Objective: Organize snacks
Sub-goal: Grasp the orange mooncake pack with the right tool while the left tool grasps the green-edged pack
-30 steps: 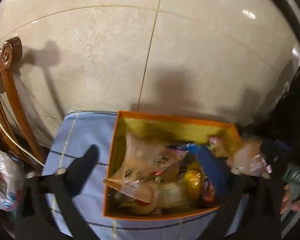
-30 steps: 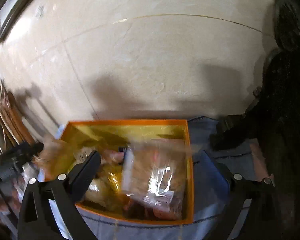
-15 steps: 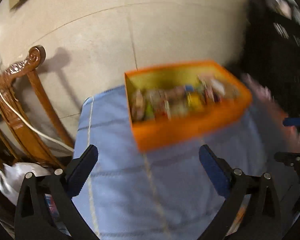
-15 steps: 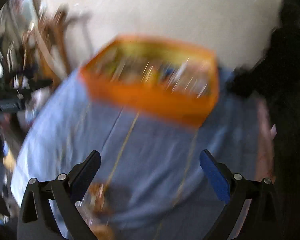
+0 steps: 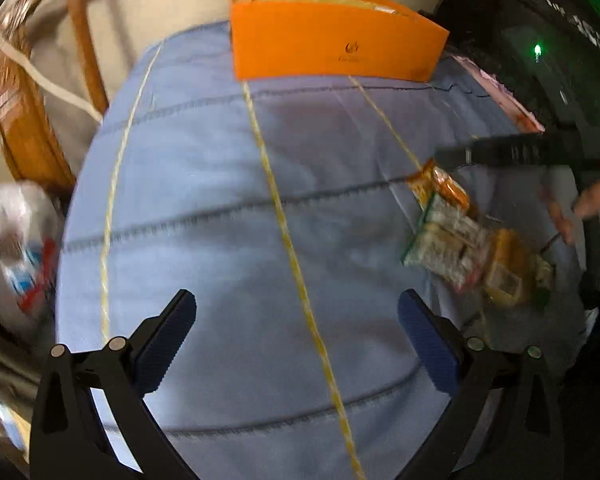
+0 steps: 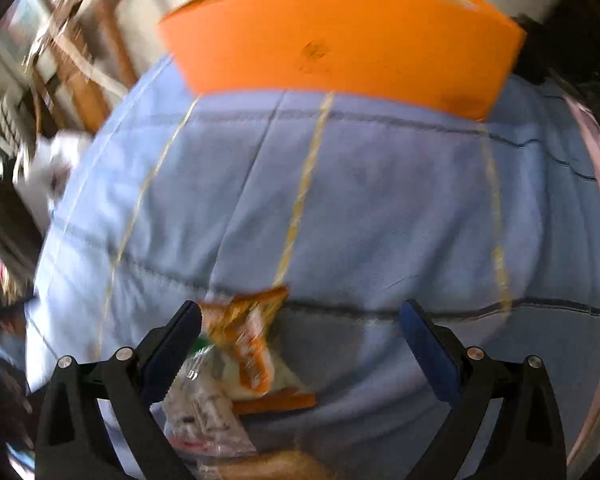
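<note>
Snack packets [image 6: 244,344], a small loose heap in crinkled plastic film, were found lying on the blue quilted cloth [image 5: 228,208] of the desk, well apart from the orange box [image 5: 332,36] at its far edge. The orange-printed packet [image 5: 440,188] lay topmost, with a green-edged one [image 5: 444,244] and others beside it. They were judged light, soft and slippery, with contents likely to crush; a hold on a sealed end or flat edge was judged safest. A small dark emblem with a line of text was noted on the box front, too small to be read; packet print was blurred. The left tongs [image 5: 296,340] were spread, nothing between them. The right tongs [image 6: 300,340] were spread over the heap, pinching nothing.
</note>
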Motion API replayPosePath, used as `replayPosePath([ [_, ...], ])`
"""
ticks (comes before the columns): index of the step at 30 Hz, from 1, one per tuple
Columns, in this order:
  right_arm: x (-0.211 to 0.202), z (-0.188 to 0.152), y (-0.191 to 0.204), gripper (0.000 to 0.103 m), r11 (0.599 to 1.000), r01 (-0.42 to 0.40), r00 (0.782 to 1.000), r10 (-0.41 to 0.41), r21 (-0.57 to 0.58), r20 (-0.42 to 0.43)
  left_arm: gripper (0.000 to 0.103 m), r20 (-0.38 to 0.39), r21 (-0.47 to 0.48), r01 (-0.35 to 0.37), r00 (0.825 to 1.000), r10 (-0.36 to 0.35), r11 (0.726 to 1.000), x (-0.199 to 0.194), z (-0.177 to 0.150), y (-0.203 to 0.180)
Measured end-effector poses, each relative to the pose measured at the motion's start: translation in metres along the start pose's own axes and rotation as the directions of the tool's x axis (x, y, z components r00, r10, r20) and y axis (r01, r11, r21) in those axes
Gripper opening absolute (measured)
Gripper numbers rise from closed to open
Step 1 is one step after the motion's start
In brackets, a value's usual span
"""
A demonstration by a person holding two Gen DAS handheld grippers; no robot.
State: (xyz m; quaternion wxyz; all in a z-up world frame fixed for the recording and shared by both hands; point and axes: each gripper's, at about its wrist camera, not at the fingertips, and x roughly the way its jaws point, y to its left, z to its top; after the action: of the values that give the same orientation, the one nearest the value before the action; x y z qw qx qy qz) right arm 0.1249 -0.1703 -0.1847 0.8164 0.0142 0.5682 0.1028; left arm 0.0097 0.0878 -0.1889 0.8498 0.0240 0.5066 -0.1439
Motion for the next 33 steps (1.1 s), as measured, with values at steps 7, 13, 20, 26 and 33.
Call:
replayPosePath([
  [7, 0.031, -0.02, 0.038, 0.1, 0.983, 0.03, 0.993, -0.05, -0.182, -0.104, 0.099, 0.0, -0.075, -0.034, 0.999, 0.035, 0.997, -0.003, -0.005, 0.003],
  [13, 0.027, -0.035, 0.046, 0.068, 0.974, 0.041, 0.998, -0.05, -0.222, -0.034, 0.099, -0.035, -0.029, -0.048, 0.998, 0.047, 0.998, -0.003, -0.009, -0.012],
  [20, -0.017, -0.038, -0.009, 0.037, 0.996, -0.066, 0.998, 0.067, -0.056, 0.01, 0.099, -0.056, 0.142, -0.006, 0.998, 0.014, 0.99, 0.009, -0.003, -0.064],
  [26, -0.086, -0.061, -0.088, 0.038, 0.973, -0.116, 0.98, 0.079, 0.201, 0.183, 0.099, -0.077, 0.238, -0.02, 0.996, 0.039, 0.971, 0.032, 0.009, -0.104],
  [33, -0.104, -0.091, -0.148, 0.038, 0.936, -0.092, 0.978, 0.02, 0.339, 0.209, 0.085, -0.101, 0.33, 0.038, 0.995, -0.005, 0.943, 0.061, 0.01, -0.127],
])
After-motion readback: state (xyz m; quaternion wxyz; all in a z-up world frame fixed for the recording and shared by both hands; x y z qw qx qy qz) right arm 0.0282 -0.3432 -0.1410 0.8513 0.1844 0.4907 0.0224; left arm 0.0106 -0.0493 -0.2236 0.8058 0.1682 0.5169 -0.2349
